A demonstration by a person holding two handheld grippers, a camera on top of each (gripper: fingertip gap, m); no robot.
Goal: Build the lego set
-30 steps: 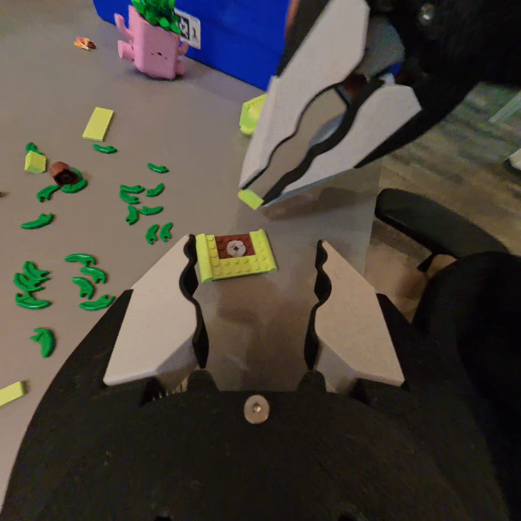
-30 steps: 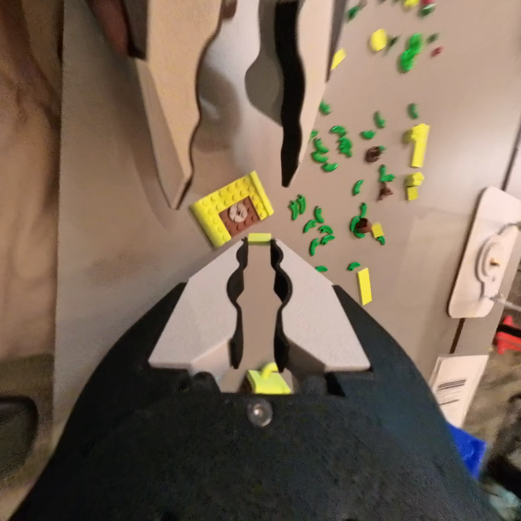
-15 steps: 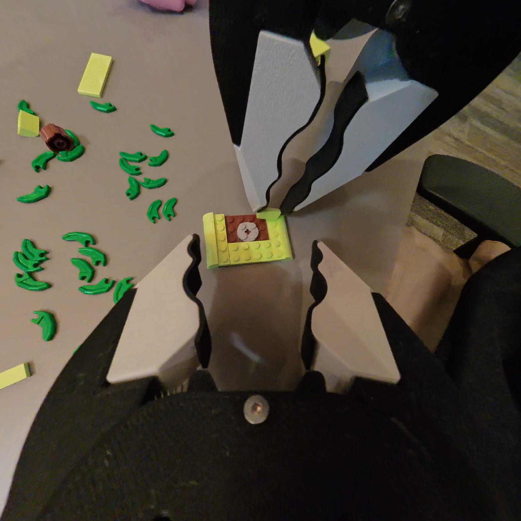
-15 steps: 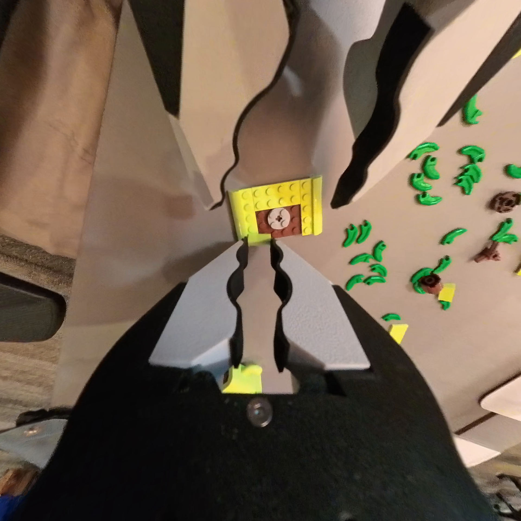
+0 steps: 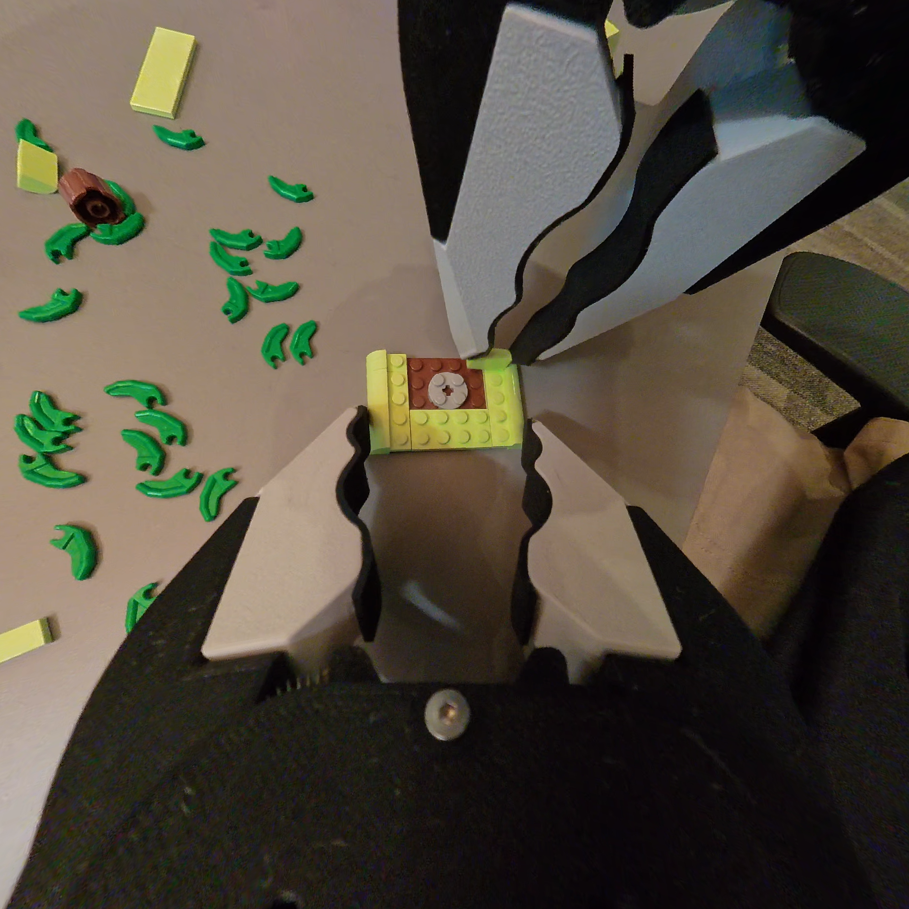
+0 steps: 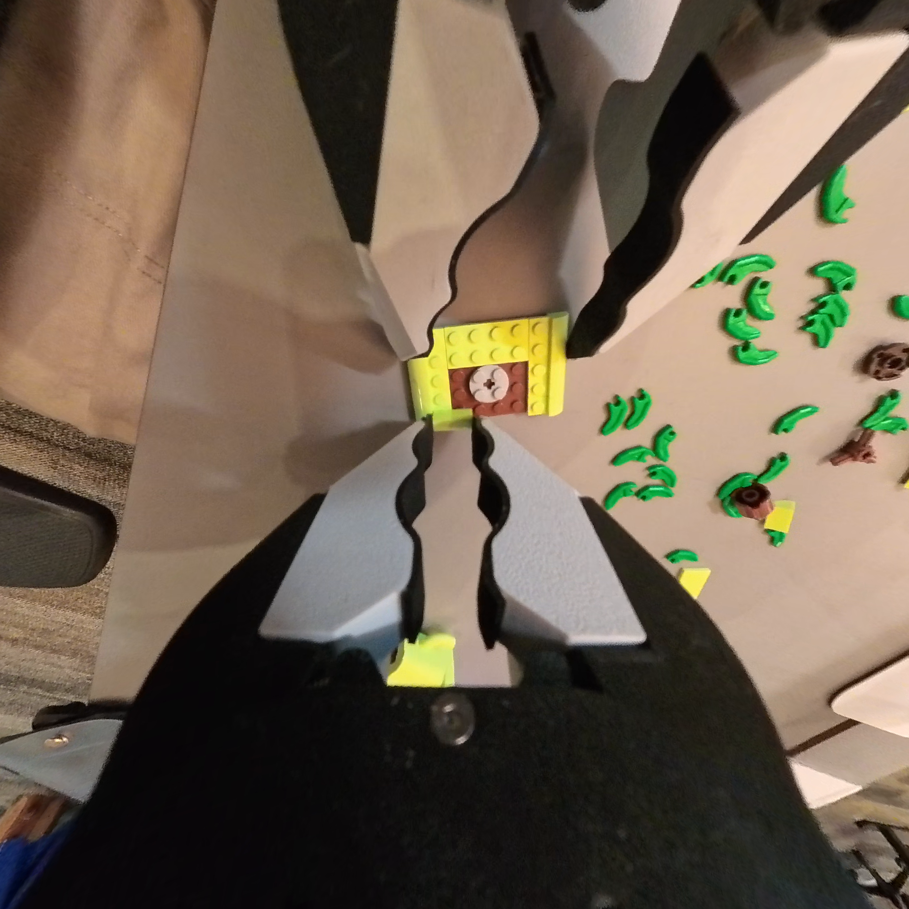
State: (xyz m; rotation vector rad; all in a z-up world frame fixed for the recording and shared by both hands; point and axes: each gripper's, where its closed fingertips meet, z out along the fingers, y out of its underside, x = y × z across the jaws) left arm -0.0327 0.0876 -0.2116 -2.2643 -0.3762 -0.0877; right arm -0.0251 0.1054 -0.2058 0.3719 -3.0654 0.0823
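left gripper [image 5: 445, 425]: spread wide, flanking lime base plate [image 5: 442, 433] | right gripper [image 6: 452, 425]: clamped on small lime piece [image 6: 452, 422], pressing at plate's edge

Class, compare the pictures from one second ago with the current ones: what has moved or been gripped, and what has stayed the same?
The right gripper came down from above the table, still shut on a small lime piece, and now holds it at the lime-and-brown base's far corner. The left gripper moved forward, open, its fingers now flanking the base's near edge. The base, the green leaves and the brown stump stayed put.
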